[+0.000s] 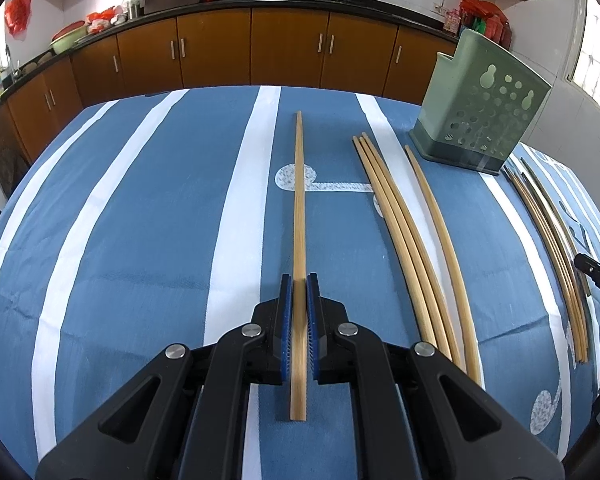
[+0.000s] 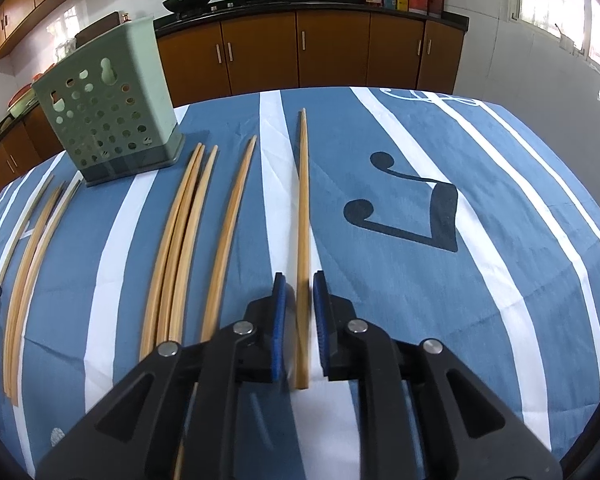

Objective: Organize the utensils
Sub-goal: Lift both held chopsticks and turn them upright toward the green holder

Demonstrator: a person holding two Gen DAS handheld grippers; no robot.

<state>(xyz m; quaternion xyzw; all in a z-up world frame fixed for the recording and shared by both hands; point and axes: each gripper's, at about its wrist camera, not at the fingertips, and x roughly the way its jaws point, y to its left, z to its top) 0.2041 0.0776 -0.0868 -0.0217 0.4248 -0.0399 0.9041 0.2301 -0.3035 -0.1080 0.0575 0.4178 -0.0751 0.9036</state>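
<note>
Chopsticks lie in rows on the striped counter (image 1: 140, 208), lined up lengthwise so each can be taken by its thick end. My left tool (image 1: 299, 280) is clamped tight on one chopstick (image 1: 299, 200). My right tool (image 2: 299, 278) stands slightly parted around another chopstick (image 2: 303, 208), pads seemingly clear of it, though blur makes that uncertain. Only the right view shows the green holder (image 2: 112, 112) from its perforated side with bundles (image 2: 180, 232) beside it; only the left view shows the opposite tool's tip at its edge.

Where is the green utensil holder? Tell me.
The green utensil holder stands upright at the table's far side, right in the left wrist view, left in the right wrist view, just beyond the loose chopsticks.
</note>
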